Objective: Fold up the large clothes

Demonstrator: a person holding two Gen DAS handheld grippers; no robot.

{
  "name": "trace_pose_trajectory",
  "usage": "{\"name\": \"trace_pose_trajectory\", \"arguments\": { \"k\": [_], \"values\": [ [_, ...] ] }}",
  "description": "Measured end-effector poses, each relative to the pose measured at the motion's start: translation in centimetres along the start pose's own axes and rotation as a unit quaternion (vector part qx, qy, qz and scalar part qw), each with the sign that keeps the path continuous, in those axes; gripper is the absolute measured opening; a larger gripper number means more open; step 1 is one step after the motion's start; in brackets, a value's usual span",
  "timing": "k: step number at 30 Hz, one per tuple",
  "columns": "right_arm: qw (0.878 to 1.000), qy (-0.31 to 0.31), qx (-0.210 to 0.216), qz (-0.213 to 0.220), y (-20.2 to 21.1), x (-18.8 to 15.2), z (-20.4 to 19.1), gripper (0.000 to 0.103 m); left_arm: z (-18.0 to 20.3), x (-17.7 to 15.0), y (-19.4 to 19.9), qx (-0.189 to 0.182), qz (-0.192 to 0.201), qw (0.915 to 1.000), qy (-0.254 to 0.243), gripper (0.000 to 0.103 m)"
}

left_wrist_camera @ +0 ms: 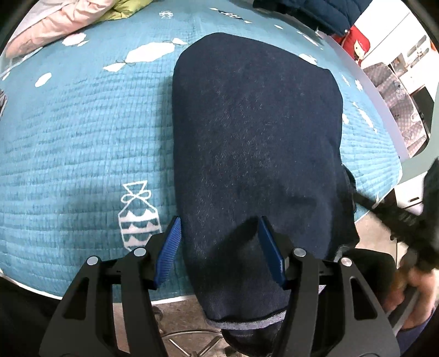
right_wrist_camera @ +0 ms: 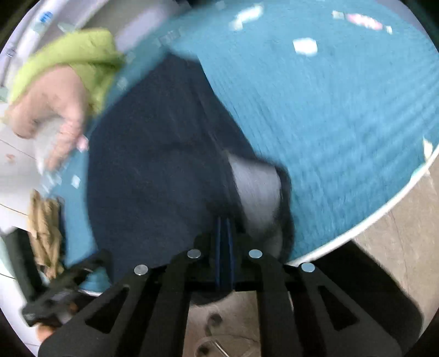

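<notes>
- We see the dark navy denim garment point(left_wrist_camera: 255, 153) lying lengthwise on the teal quilted cover with white prints point(left_wrist_camera: 82, 131), its near end hanging over the table edge towards us.
- Our left gripper point(left_wrist_camera: 219, 233) stands wide open, blue pads either side of the denim's near end; it grips nothing.
- Our right gripper point(right_wrist_camera: 225, 233) has its blue pads pressed together at the garment's near edge point(right_wrist_camera: 153, 170). The view is motion-blurred, so we cannot tell whether cloth is pinched between them.
- A pale grey lining patch point(right_wrist_camera: 258, 192) shows just beside the right pads.
- We judge the denim heavy and fairly stiff for cloth: it should hold a crease but drag on the quilt.
- We would grip the thick hemmed edge at the two near corners, where layers stack, not the flat middle.
- A pink padded garment point(left_wrist_camera: 55, 24) and a lime-green one point(right_wrist_camera: 76, 55) lie well apart at the far side.
</notes>
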State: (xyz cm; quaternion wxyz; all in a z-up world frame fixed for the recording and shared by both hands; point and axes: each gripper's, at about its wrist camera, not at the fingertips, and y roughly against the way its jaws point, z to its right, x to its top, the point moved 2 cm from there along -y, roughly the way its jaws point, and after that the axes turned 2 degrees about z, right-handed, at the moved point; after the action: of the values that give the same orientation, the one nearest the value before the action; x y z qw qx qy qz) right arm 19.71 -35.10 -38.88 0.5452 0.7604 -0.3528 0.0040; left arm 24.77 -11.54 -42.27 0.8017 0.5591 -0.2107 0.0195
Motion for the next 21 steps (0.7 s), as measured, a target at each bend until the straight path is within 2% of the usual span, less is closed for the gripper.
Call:
{"name": "trace_pose_trajectory", "arguments": {
  "k": [1, 2, 3, 4, 7, 8, 9, 10, 12, 13, 14, 15, 16, 18, 19, 21],
  "values": [
    [1.000, 0.008, -0.023, 0.016, 0.5, 0.7, 0.1, 0.026, 0.0, 0.0, 0.0, 0.000, -0.002, 1.0000, 0.000, 0.058],
    [0.998, 0.016, -0.049, 0.020, 0.4, 1.2, 0.4, 0.056, 0.1, 0.1, -0.1, 0.001, -0.003, 1.0000, -0.002, 0.058],
    [0.997, 0.022, -0.070, 0.013, 0.1, 1.3, 0.9, 0.069, 0.3, 0.1, -0.1, 0.000, -0.006, 1.0000, -0.006, 0.058],
    [0.997, 0.023, -0.080, -0.002, -0.9, 1.5, 1.5, 0.069, 0.6, 0.2, -0.1, 0.003, -0.006, 0.9999, -0.009, 0.058],
    [0.998, 0.016, -0.056, -0.038, -2.5, 1.3, 2.8, 0.069, 1.3, 0.8, 1.2, 0.006, 0.027, 0.9995, -0.016, 0.058],
    [0.997, 0.033, -0.057, -0.043, -2.9, 1.2, 2.4, 0.066, 1.9, 1.2, 2.1, 0.011, 0.045, 0.9985, -0.030, 0.058],
    [0.996, 0.053, -0.060, -0.043, -3.1, 1.3, 2.5, 0.049, 2.5, 1.6, 2.9, 0.012, 0.062, 0.9970, -0.045, 0.058],
    [0.996, 0.061, -0.057, -0.044, -3.4, 1.1, 2.3, 0.044, 3.0, 1.9, 3.4, 0.010, 0.075, 0.9956, -0.055, 0.058],
    [0.997, 0.039, -0.040, -0.047, -3.1, 0.8, 2.9, 0.021, 3.9, 2.8, 3.7, 0.000, 0.081, 0.9946, -0.064, 0.058],
    [0.997, 0.036, -0.043, -0.045, -2.8, 0.9, 3.1, 0.019, 4.5, 3.4, 3.5, -0.008, 0.078, 0.9945, -0.069, 0.058],
    [0.997, 0.038, -0.059, -0.040, -2.1, 0.8, 3.2, 0.014, 5.0, 3.8, 3.3, -0.004, 0.078, 0.9944, -0.071, 0.058],
    [0.992, 0.049, -0.113, -0.030, -1.5, 0.8, 3.8, 0.003, 5.7, 4.2, 2.8, 0.000, 0.079, 0.9939, -0.077, 0.058],
    [0.990, 0.056, -0.127, -0.023, -1.3, 0.5, 4.5, 0.004, 6.1, 4.4, 2.5, -0.003, 0.077, 0.9936, -0.082, 0.058],
    [0.996, -0.015, -0.060, -0.061, -2.3, 0.0, 6.9, 0.005, 6.6, 4.8, 0.6, -0.021, 0.050, 0.9945, -0.089, 0.060],
    [0.997, -0.023, -0.050, -0.053, -1.9, 0.3, 7.2, 0.005, 6.5, 5.0, -1.7, -0.013, 0.023, 0.9958, -0.088, 0.060],
    [0.998, 0.004, -0.055, -0.020, -0.1, 1.1, 6.1, 0.005, 6.6, 5.3, -3.8, -0.001, 0.015, 0.9954, -0.095, 0.061]
  ]
}}
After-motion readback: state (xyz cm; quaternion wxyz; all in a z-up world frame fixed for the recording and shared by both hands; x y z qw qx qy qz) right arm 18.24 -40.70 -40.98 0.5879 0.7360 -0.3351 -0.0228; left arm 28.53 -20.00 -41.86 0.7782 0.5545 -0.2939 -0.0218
